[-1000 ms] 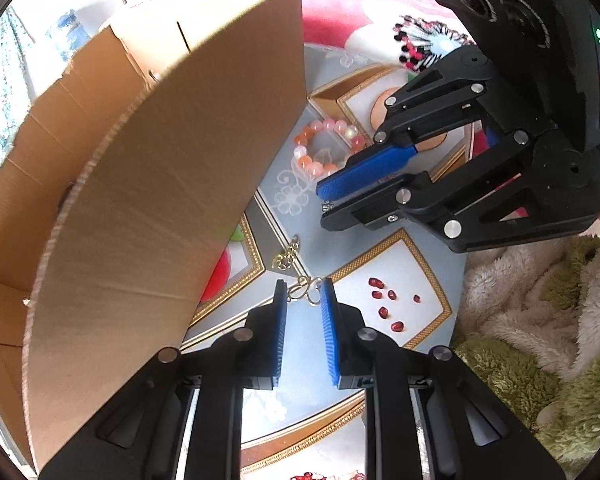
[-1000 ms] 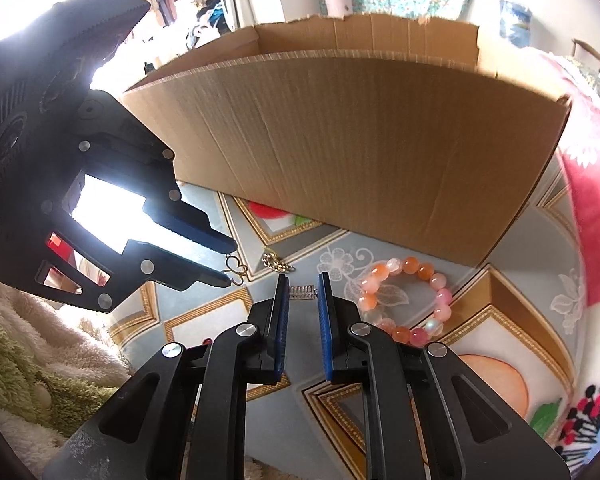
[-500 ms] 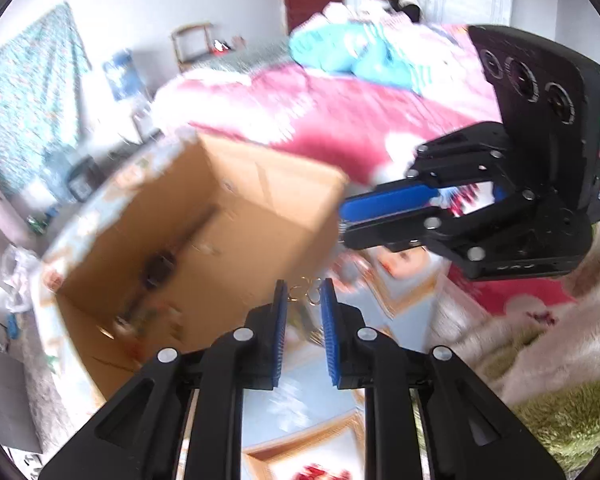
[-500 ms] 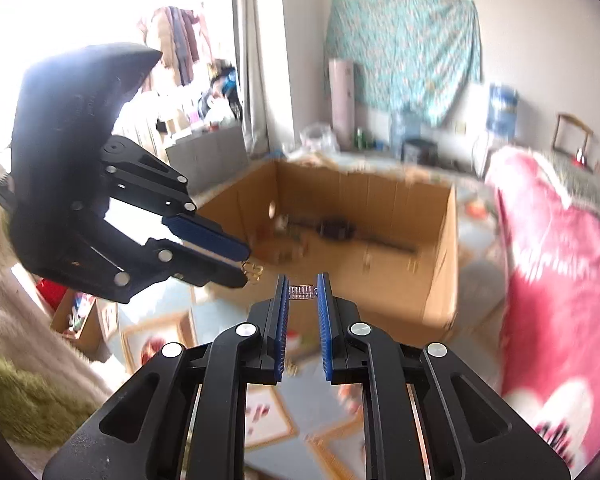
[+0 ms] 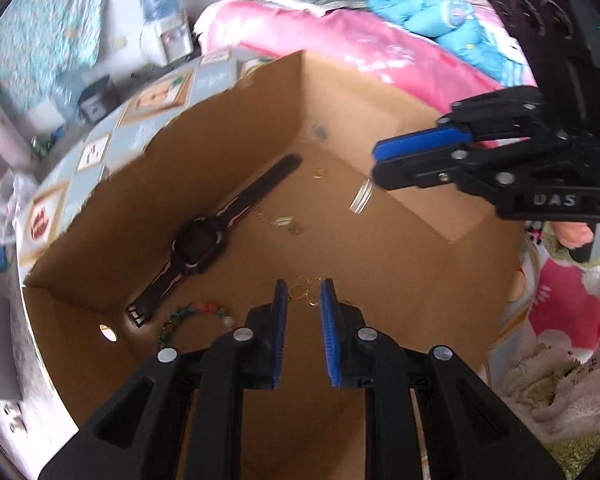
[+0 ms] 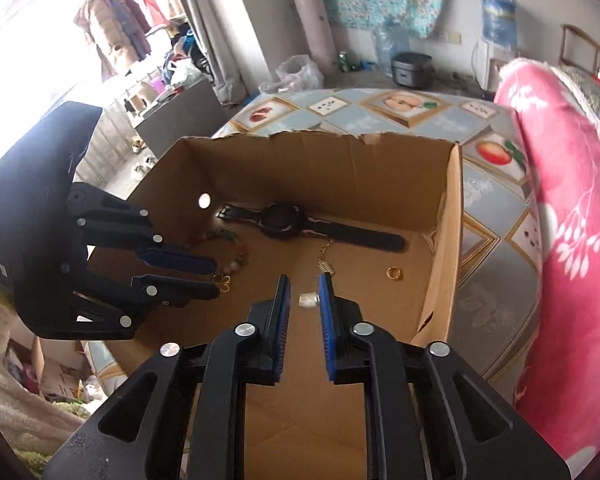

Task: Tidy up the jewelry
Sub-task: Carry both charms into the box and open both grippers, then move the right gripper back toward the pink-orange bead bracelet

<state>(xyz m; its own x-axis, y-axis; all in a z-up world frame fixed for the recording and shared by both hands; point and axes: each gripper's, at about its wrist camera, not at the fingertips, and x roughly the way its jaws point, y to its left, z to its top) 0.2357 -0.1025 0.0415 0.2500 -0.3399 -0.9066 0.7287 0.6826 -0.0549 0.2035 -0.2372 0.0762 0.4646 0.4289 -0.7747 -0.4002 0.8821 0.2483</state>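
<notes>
Both grippers hang over an open cardboard box (image 6: 320, 172). My left gripper (image 5: 305, 292) is shut on a small gold looped piece (image 5: 306, 293); the right wrist view shows this gripper (image 6: 216, 276) at the left with the gold loops (image 6: 221, 282) at its tips. My right gripper (image 6: 304, 280) has its jaws a little apart. A small silver piece (image 6: 309, 300) sits tilted between them, against the right pad only. In the left wrist view the silver piece (image 5: 360, 200) dangles below the right gripper (image 5: 374, 168).
On the box floor lie a black watch (image 6: 284, 222), a bead bracelet (image 6: 236, 248), a gold ring (image 6: 394, 273) and a thin chain (image 6: 326, 258). The box stands on a patterned tablecloth (image 6: 492, 208). A pink blanket (image 6: 572, 240) lies to the right.
Both grippers have risen from the tablecloth beside the box to above its open top. The silver piece no longer spans the right jaws and has tilted.
</notes>
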